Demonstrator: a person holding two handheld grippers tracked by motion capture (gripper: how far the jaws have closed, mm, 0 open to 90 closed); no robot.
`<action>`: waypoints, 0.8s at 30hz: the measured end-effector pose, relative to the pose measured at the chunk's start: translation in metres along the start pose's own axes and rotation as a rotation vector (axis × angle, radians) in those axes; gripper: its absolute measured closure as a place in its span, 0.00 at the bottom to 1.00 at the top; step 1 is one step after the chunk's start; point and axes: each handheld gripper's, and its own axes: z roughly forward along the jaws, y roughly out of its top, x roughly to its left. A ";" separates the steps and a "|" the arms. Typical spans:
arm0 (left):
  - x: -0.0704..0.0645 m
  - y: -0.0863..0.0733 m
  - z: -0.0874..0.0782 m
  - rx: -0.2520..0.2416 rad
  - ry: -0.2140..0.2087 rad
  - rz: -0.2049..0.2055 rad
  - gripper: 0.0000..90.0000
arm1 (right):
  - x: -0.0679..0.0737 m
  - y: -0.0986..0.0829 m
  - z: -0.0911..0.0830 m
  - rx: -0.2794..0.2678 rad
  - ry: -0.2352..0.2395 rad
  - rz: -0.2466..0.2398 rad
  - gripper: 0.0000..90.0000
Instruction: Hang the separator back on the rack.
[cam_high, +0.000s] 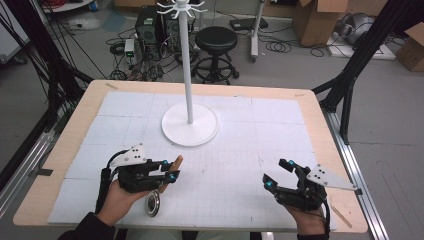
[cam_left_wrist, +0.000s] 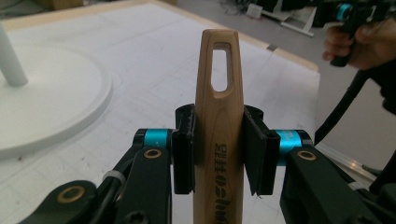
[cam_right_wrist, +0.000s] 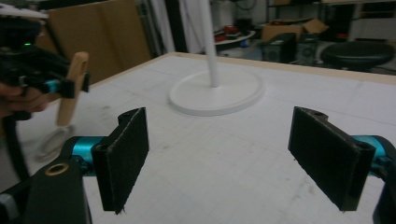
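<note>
My left gripper (cam_high: 169, 170) is shut on a wooden handle (cam_high: 176, 161) near the table's front left. The handle has a slot near its tip (cam_left_wrist: 220, 70) and runs down to a round metal head (cam_high: 152, 204) by the table's front edge. In the left gripper view, both pads clamp the handle (cam_left_wrist: 218, 112) at its middle. My right gripper (cam_high: 276, 173) hovers open at the front right, with nothing between its pads (cam_right_wrist: 123, 154). The right gripper view shows the left gripper (cam_right_wrist: 56, 84) holding the handle (cam_right_wrist: 74, 88) upright at the far left.
A white stand with a round base (cam_high: 190, 125) and a tall pole (cam_high: 186, 60) rises at the table's middle back. The table (cam_high: 320, 130) carries a white gridded mat. Beyond it stand a black stool (cam_high: 216, 42), computer cases, cables and cardboard boxes (cam_high: 315, 20). Black frame posts flank both sides.
</note>
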 end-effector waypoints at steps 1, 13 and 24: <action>0.000 0.001 -0.001 -0.012 -0.004 0.004 0.75 | 0.001 0.001 0.001 -0.002 0.025 -0.002 0.21; -0.007 0.010 -0.010 -0.107 -0.059 0.019 0.75 | 0.020 0.013 0.023 -0.043 0.205 0.011 0.23; -0.014 0.013 -0.009 -0.135 -0.163 0.056 0.75 | 0.044 0.034 0.055 -0.032 0.380 -0.034 0.26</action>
